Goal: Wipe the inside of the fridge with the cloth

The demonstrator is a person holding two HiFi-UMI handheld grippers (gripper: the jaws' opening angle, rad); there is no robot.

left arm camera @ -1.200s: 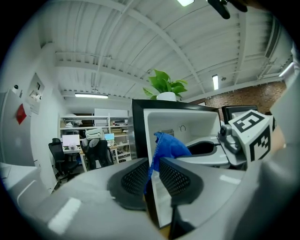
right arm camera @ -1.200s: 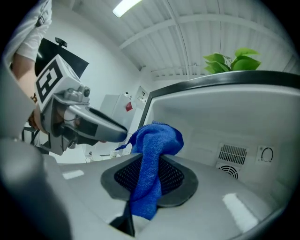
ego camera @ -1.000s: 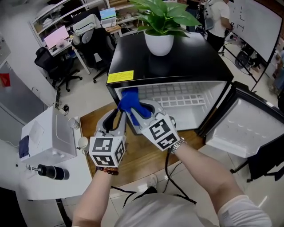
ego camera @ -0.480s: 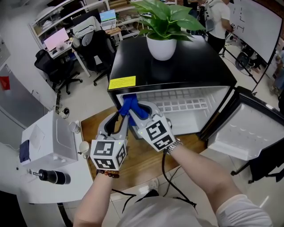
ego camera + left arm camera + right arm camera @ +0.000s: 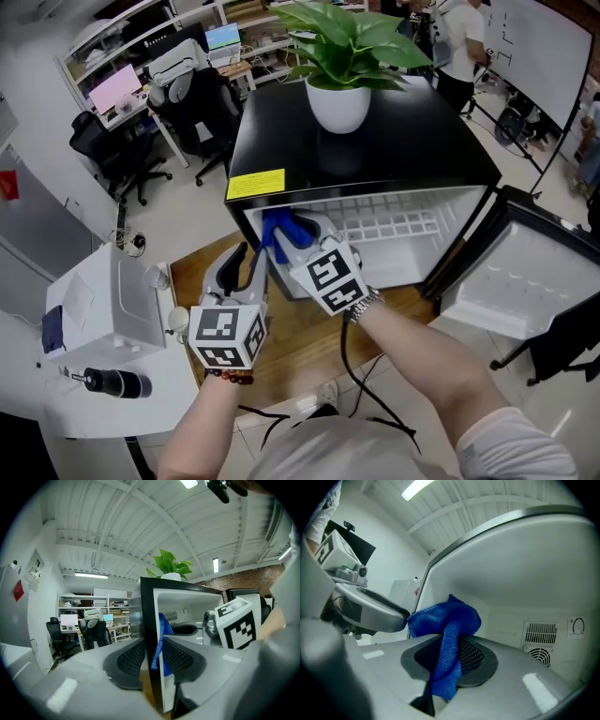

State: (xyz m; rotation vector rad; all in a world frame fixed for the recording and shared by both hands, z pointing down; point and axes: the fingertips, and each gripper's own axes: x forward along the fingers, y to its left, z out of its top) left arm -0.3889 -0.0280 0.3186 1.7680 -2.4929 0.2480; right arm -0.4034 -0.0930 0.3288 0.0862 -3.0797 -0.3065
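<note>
A small black fridge (image 5: 375,141) stands with its door swung open to the right. My right gripper (image 5: 286,242) is shut on a blue cloth (image 5: 279,228) at the upper left of the white inside (image 5: 394,202). In the right gripper view the cloth (image 5: 447,634) bunches above the jaws of this gripper (image 5: 450,660) and hangs down between them. My left gripper (image 5: 246,258) sits at the fridge's front left edge, and its jaws have just been opening. In the left gripper view that gripper (image 5: 157,660) is open, with the black edge of the fridge (image 5: 149,620) and the cloth (image 5: 164,634) in line with the gap.
A potted plant (image 5: 337,98) stands on the fridge top. The open door (image 5: 520,272) juts out at the right. A white box (image 5: 98,300) sits on a table at the left. Office chairs (image 5: 202,103) and desks are behind, and a person (image 5: 459,37) stands at the back.
My right gripper has carried the cloth a little deeper into the fridge's upper left corner. The left gripper's jaws stand wider apart than a second ago.
</note>
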